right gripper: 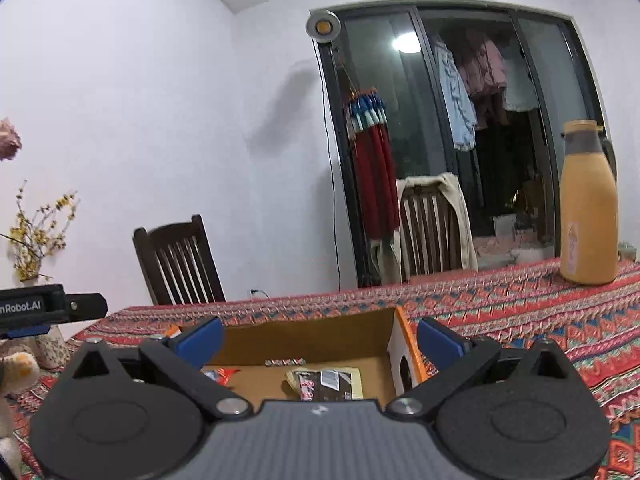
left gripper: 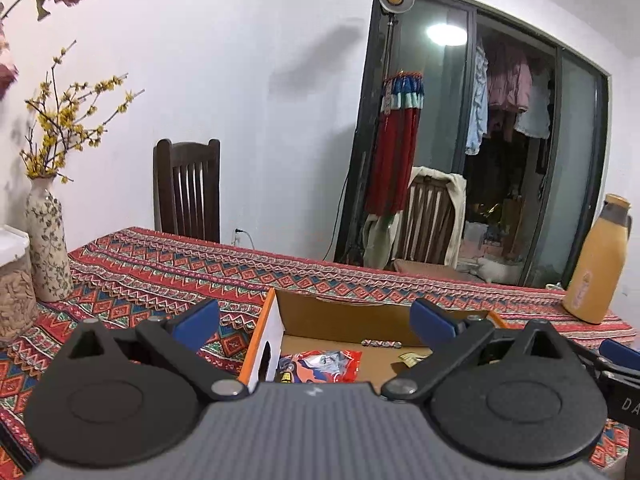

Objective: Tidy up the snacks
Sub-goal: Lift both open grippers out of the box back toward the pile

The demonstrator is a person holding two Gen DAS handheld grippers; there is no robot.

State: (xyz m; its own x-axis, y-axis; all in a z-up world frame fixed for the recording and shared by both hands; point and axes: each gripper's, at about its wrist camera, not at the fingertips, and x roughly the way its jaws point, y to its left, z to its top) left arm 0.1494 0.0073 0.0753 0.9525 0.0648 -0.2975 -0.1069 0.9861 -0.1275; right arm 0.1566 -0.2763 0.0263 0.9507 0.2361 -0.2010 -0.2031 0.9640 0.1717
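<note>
Both claws, left gripper [left gripper: 314, 322] & right gripper [right gripper: 320, 340], gape wide w/ nothing held; we're between picks over the box [left gripper: 258, 344]. Next we need a snack outside it.

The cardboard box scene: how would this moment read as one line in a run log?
left gripper: open, empty | right gripper: open, empty | cardboard box: holds red packet, dark packet | both grippers above box

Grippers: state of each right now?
Left gripper: open, holding nothing, above the cardboard box.
Right gripper: open, holding nothing, also above the box.
</note>
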